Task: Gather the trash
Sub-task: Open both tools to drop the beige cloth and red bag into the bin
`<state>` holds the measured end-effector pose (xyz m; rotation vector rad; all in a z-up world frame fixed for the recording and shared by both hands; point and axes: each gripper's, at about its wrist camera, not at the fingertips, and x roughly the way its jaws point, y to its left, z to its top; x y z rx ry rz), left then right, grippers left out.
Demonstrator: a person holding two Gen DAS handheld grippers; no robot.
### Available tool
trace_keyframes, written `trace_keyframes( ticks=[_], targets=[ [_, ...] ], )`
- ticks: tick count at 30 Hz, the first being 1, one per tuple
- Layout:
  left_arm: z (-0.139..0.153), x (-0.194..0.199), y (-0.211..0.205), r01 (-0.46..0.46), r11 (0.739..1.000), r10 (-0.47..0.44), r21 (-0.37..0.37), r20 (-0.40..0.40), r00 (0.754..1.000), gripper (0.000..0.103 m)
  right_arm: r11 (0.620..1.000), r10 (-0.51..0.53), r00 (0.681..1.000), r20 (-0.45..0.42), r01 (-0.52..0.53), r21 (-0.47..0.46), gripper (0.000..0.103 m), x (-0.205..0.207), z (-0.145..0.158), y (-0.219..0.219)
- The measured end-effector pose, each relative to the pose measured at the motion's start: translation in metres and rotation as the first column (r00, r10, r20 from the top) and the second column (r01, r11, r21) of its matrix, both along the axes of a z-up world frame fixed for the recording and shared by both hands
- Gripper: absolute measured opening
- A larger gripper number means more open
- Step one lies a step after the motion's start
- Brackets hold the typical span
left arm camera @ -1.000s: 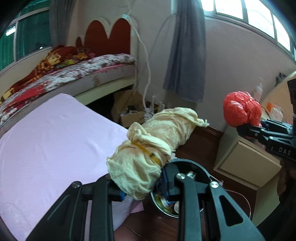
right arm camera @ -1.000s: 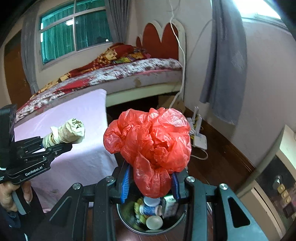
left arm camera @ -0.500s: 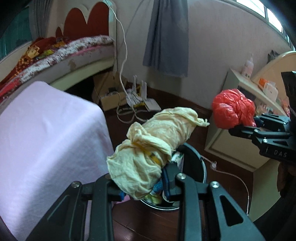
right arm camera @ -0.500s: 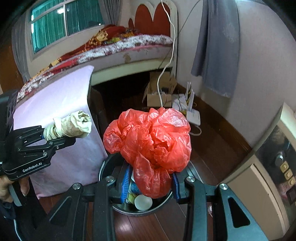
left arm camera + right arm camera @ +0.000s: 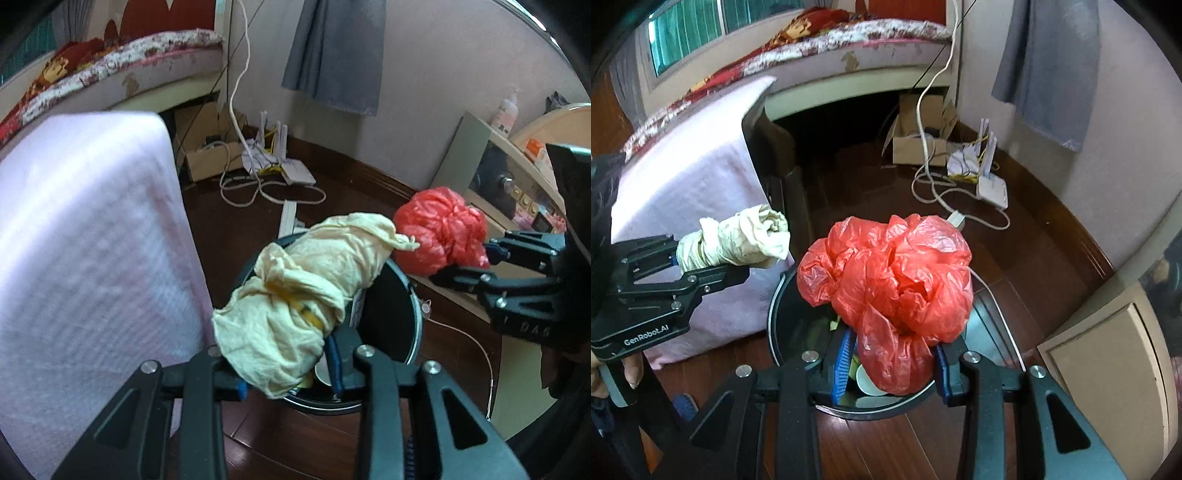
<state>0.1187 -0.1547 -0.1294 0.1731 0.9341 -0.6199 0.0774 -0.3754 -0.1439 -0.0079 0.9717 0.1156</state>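
Note:
My left gripper [image 5: 288, 373] is shut on a rolled yellow cloth bundle [image 5: 310, 295] and holds it over a round black trash bin [image 5: 391, 332] on the floor. My right gripper [image 5: 894, 365] is shut on a crumpled red plastic bag [image 5: 897, 288] and holds it above the same bin [image 5: 786, 321], which has some trash inside. The right gripper with the red bag [image 5: 443, 232] shows in the left wrist view, right of the cloth. The left gripper with the cloth [image 5: 738, 240] shows at the left in the right wrist view.
A pink-covered table [image 5: 81, 236] stands just left of the bin. A cream cabinet [image 5: 1108, 369] stands to the right. A cardboard box [image 5: 919, 144], a router [image 5: 991, 184] and white cables [image 5: 258, 192] lie on the dark wood floor beyond. A bed [image 5: 827, 48] is at the back.
Both grippers have tilted down and moved in over the bin with their loads. The cloth and the red bag are now close together above it.

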Motion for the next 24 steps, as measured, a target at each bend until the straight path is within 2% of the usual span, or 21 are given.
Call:
trace_keyframes(
  ticks=[3, 8, 9, 10, 11, 12, 13, 14, 15, 20, 24],
  targets=[
    [-0.016, 0.006, -0.006, 0.014, 1.0, -0.013, 0.012, -0.055, 0.998, 0.036, 0.999, 0.03, 0.998, -0.048, -0.032, -0.026, 0.039, 0.006, -0.02, 0.007],
    [-0.035, 0.008, -0.015, 0.041, 0.999, -0.039, 0.026, -0.101, 0.994, 0.036, 0.998, 0.048, 0.993, -0.107, -0.051, -0.031, 0.039, 0.01, -0.044, 0.009],
    [-0.038, 0.008, -0.016, 0.047, 0.999, -0.046, 0.004, -0.123, 0.991, 0.044, 0.998, 0.05, 0.992, -0.117, -0.054, -0.028, 0.04, 0.011, -0.047, 0.008],
    [-0.042, 0.009, -0.016, 0.041, 0.999, -0.042, -0.006, -0.141, 0.989, 0.055, 0.998, 0.06, 0.99, -0.131, -0.063, -0.018, 0.048, 0.013, -0.051, 0.008],
    [-0.044, 0.01, -0.015, 0.023, 1.0, -0.023, -0.002, -0.149, 0.989, 0.076, 0.997, 0.066, 0.987, -0.147, -0.071, -0.028, 0.059, 0.015, -0.055, 0.009],
    [-0.046, 0.01, -0.011, -0.003, 1.0, 0.003, 0.003, -0.144, 0.99, 0.085, 0.996, 0.054, 0.986, -0.157, -0.065, -0.064, 0.089, 0.016, -0.059, 0.009],
    [-0.047, 0.01, -0.007, -0.028, 1.0, 0.028, 0.001, -0.141, 0.99, 0.088, 0.993, 0.024, 0.988, -0.151, -0.041, -0.112, 0.101, 0.017, -0.063, 0.006],
    [-0.049, 0.012, -0.004, -0.049, 0.999, 0.049, 0.004, -0.155, 0.987, 0.096, 0.992, 0.006, 0.99, -0.138, -0.024, -0.123, 0.101, 0.016, -0.063, 0.002],
    [-0.051, 0.013, 0.0, -0.078, 0.997, 0.081, 0.026, -0.166, 0.983, 0.1, 0.993, -0.008, 0.99, -0.139, -0.009, -0.121, 0.101, 0.016, -0.064, -0.002],
    [-0.055, 0.012, 0.008, -0.12, 0.991, 0.128, 0.064, -0.132, 0.983, 0.101, 0.99, -0.071, 0.987, -0.142, 0.052, -0.132, 0.103, 0.018, -0.064, -0.015],
    [-0.055, 0.008, 0.008, -0.123, 0.99, 0.131, 0.072, -0.115, 0.985, 0.101, 0.99, -0.059, 0.988, -0.142, 0.04, -0.136, 0.103, 0.018, -0.066, -0.009]
  ],
)
